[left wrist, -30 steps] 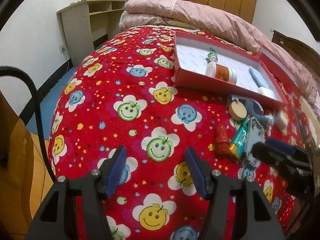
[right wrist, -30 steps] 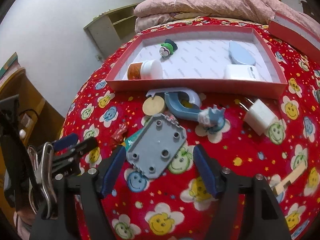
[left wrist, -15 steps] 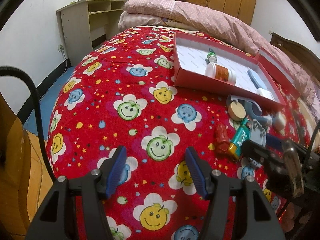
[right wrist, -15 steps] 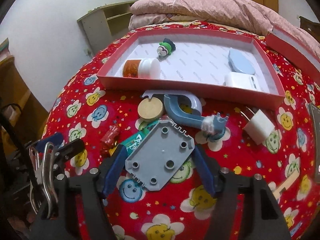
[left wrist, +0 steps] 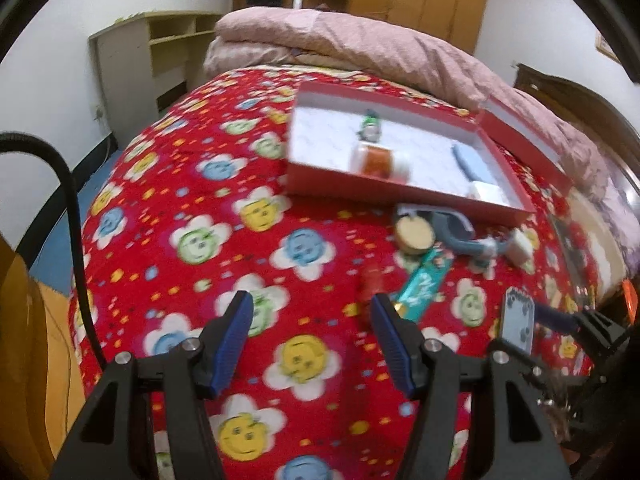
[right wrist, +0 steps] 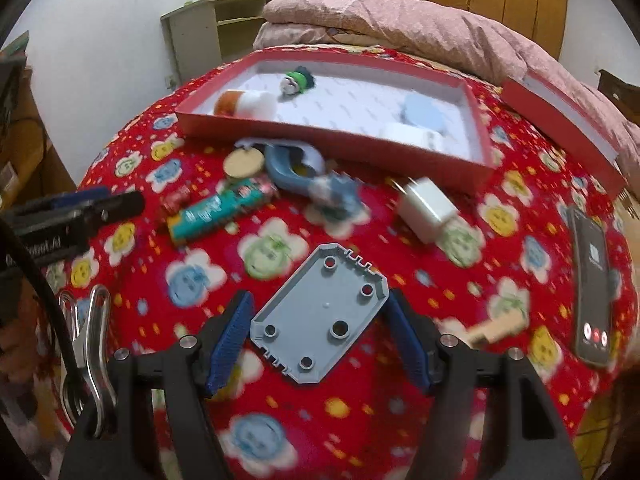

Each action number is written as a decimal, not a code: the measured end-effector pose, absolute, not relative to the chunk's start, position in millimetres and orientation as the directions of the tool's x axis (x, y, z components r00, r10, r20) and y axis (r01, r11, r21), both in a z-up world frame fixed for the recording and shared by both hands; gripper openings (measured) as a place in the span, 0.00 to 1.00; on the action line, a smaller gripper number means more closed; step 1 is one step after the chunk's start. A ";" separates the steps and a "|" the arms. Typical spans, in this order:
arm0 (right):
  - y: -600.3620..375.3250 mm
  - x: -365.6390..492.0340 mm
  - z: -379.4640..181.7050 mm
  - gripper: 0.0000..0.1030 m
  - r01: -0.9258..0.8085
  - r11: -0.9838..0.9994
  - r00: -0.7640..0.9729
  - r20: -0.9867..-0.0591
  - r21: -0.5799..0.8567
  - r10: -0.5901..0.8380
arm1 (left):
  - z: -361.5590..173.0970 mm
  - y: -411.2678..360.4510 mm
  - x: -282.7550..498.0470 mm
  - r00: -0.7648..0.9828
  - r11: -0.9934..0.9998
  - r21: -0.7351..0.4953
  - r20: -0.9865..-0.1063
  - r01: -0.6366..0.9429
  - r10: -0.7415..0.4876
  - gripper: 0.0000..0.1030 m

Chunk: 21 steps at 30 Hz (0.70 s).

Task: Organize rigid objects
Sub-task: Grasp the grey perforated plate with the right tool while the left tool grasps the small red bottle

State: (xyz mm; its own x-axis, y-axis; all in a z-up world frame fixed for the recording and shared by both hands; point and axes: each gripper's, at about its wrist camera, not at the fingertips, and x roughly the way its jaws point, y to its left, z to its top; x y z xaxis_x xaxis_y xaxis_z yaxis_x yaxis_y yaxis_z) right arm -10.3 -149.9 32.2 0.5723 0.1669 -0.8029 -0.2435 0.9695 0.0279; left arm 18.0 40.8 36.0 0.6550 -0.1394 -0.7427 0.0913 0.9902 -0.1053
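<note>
My right gripper (right wrist: 318, 312) is shut on a grey plastic plate (right wrist: 320, 316) with round holes and holds it tilted above the bedspread. The left wrist view shows that plate (left wrist: 518, 322) at the lower right. My left gripper (left wrist: 311, 304) hangs open and empty over the red smiley bedspread, left of the loose pile. The open red box (right wrist: 332, 136) lies beyond and holds an orange bottle (right wrist: 246, 104), a green toy (right wrist: 298, 80), a pale blue oval (right wrist: 424, 114) and a white block (right wrist: 416, 136).
In front of the box lie a wooden disc (right wrist: 244, 162), a blue-grey hook (right wrist: 288, 168), a teal tube (right wrist: 216, 210), a small red toy (right wrist: 176, 200) and a white charger plug (right wrist: 428, 208). A phone (right wrist: 592, 280), a wooden piece (right wrist: 496, 328) and the box lid (right wrist: 560, 116) are on the right.
My right gripper closed on the grey plate and lifted it off the pile toward the near side, uncovering the teal tube. The left gripper shifted a little and stayed open.
</note>
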 end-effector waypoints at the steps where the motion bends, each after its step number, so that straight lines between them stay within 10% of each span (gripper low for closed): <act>1: -154.2 -12.2 31.8 0.67 -0.240 0.970 0.573 -0.804 0.023 0.161 | 36.5 35.2 19.4 0.657 0.990 -0.098 -0.740 0.102 -0.141 0.62; 21: -188.0 -40.0 22.6 0.67 -0.233 0.970 0.600 -0.775 0.070 0.199 | 21.5 26.0 26.2 0.639 0.994 -0.066 -0.761 0.089 -0.108 0.64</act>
